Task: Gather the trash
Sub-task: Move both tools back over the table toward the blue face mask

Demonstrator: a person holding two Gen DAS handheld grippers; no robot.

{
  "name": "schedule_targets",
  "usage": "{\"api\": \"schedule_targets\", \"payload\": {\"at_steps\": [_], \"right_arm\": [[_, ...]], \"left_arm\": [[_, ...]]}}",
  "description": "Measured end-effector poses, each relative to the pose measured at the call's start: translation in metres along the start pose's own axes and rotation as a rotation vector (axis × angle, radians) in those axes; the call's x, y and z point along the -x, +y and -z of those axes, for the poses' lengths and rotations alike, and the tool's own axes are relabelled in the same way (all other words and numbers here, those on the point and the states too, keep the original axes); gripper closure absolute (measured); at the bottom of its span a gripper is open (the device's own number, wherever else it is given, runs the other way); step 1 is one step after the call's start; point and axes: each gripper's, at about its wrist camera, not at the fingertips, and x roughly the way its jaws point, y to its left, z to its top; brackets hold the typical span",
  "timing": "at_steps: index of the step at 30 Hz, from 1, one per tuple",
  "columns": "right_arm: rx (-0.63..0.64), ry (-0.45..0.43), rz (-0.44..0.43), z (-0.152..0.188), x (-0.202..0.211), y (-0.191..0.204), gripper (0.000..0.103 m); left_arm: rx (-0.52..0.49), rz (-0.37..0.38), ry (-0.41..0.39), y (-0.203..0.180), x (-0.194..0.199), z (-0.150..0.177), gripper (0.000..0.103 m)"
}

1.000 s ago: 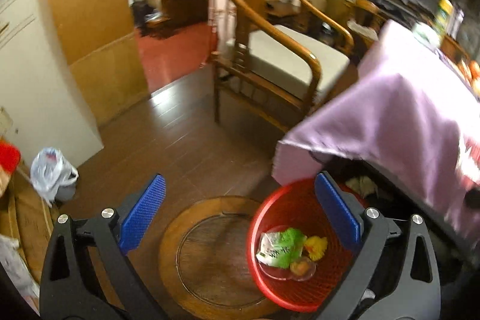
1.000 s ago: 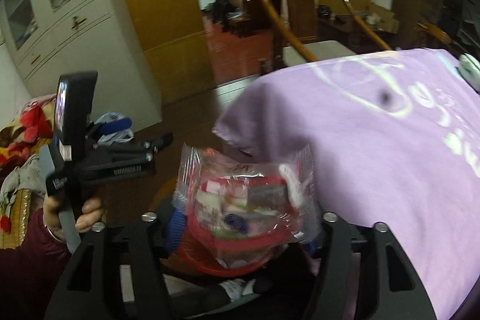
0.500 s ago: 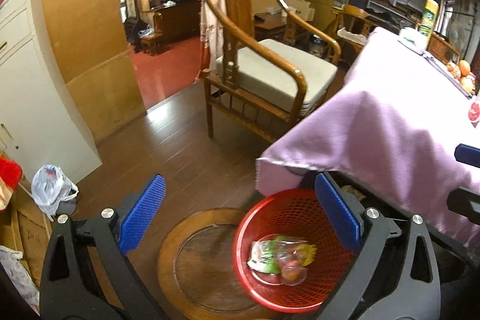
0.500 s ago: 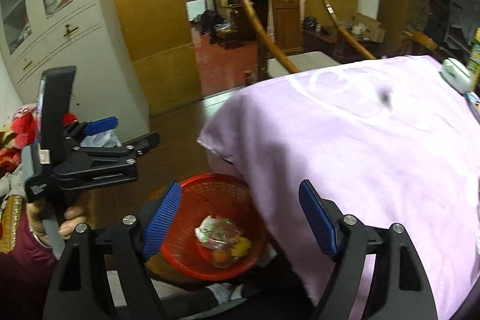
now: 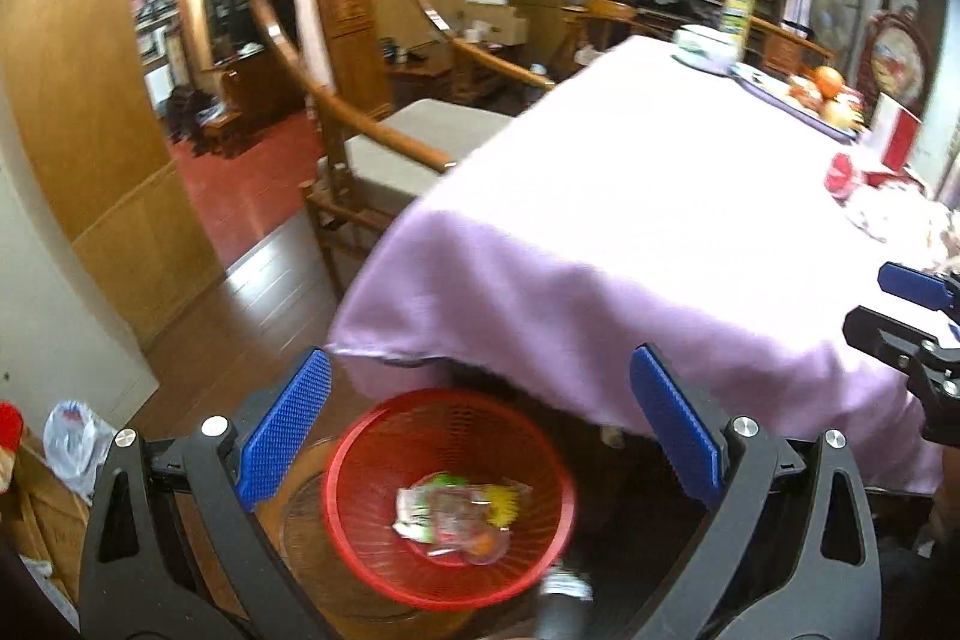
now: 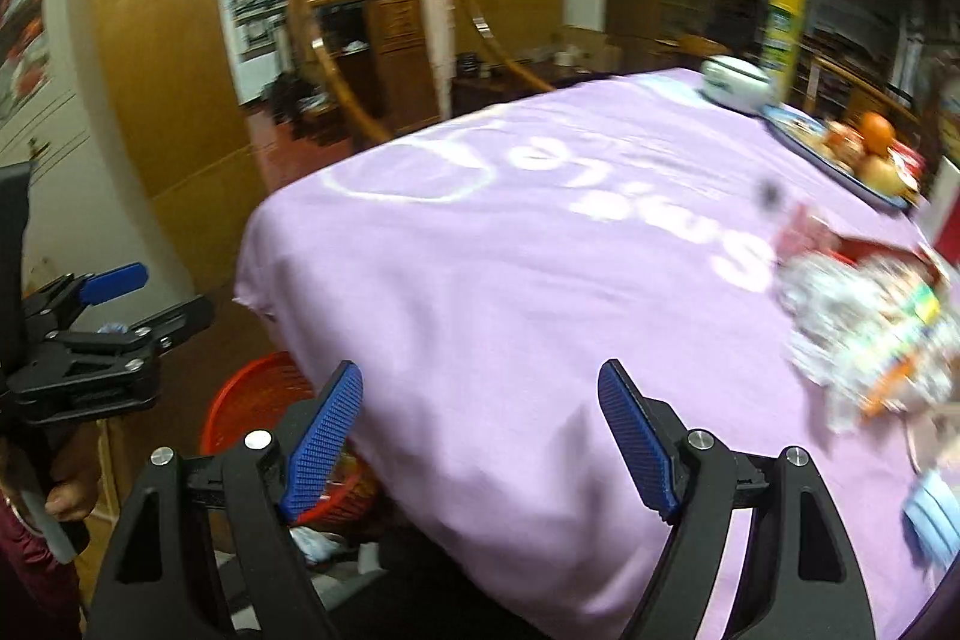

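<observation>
A red mesh trash basket (image 5: 360, 532) stands on the floor beside the table and holds several wrappers (image 5: 456, 511). My left gripper (image 5: 480, 430) is open and empty above the basket. My right gripper (image 6: 480, 436) is open and empty over the purple tablecloth (image 6: 510, 292); the basket's rim (image 6: 240, 400) shows below its left side. Crumpled clear wrappers (image 6: 864, 322) lie on the cloth at the right, also seen in the left wrist view (image 5: 888, 214). The right gripper also shows in the left wrist view (image 5: 912, 316), and the left gripper in the right wrist view (image 6: 114, 310).
A wooden armchair (image 5: 372, 142) stands behind the table. A fruit tray (image 6: 852, 154), a white bowl (image 6: 735, 82) and a yellow can (image 6: 783, 28) are at the far end. A white plastic bag (image 5: 75, 439) lies on the floor left. A blue item (image 6: 933, 511) lies at the table's near right.
A second ago my right gripper held a clear wrapper bag over the basket; it let go, and the bag now lies in the basket. Both grippers have lifted and swung right toward the tabletop.
</observation>
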Motion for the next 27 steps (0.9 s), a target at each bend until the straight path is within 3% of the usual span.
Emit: {"api": "schedule_targets", "payload": {"at_steps": [14, 27], "right_arm": [[-0.244, -0.088, 0.169, 0.052, 0.053, -0.142, 0.019], [-0.346, -0.069, 0.299, 0.084, 0.073, -0.212, 0.019]], "left_arm": [[-0.183, 0.168, 0.014, -0.15, 0.0, -0.023, 0.007], [-0.303, 0.289, 0.06, -0.255, -0.024, -0.038, 0.007]]}}
